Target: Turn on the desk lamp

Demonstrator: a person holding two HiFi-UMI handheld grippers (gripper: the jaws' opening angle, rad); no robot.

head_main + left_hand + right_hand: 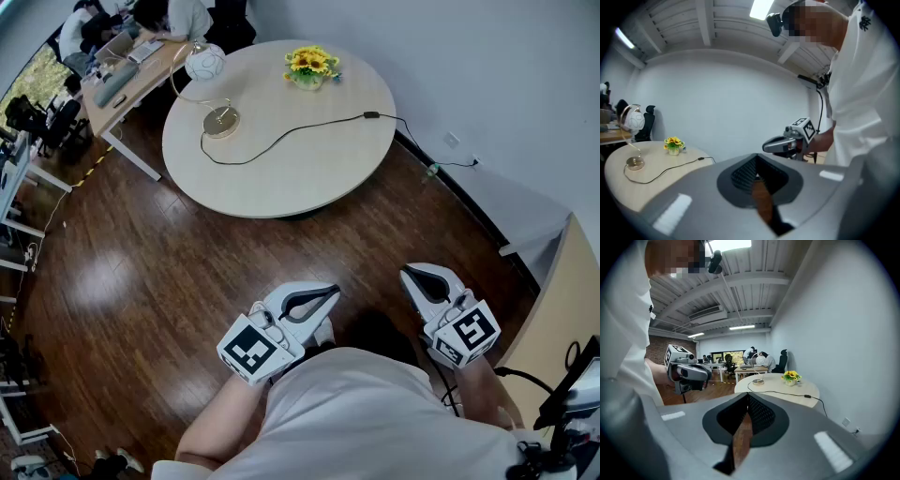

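Head view has the big round table (309, 183) well ahead across the wood floor, and the person is standing back from it, so nothing is in reach yet. The 2 grippers are held low near the body. The left gripper (330, 292) and right gripper (410, 275) both have their jaws pressed together with nothing pinched, and each gripper's own view confirms it.

The desk lamp (221, 120) sits near the table's far left edge: a round disc base, a thin curved stem and a white globe shade (204, 62). My guess is it's light and a bit top-heavy, and that shade looks fragile, so I'd keep off it and steady the base if anything.

A little pot of yellow flowers (310, 67) sits at the far edge. The black cord (300, 128) snakes from the base across the tabletop. The small lump on it, probably the inline switch (371, 115), is stiff but would likely skate on that smooth top, so pin it and press with 1 closed tip.
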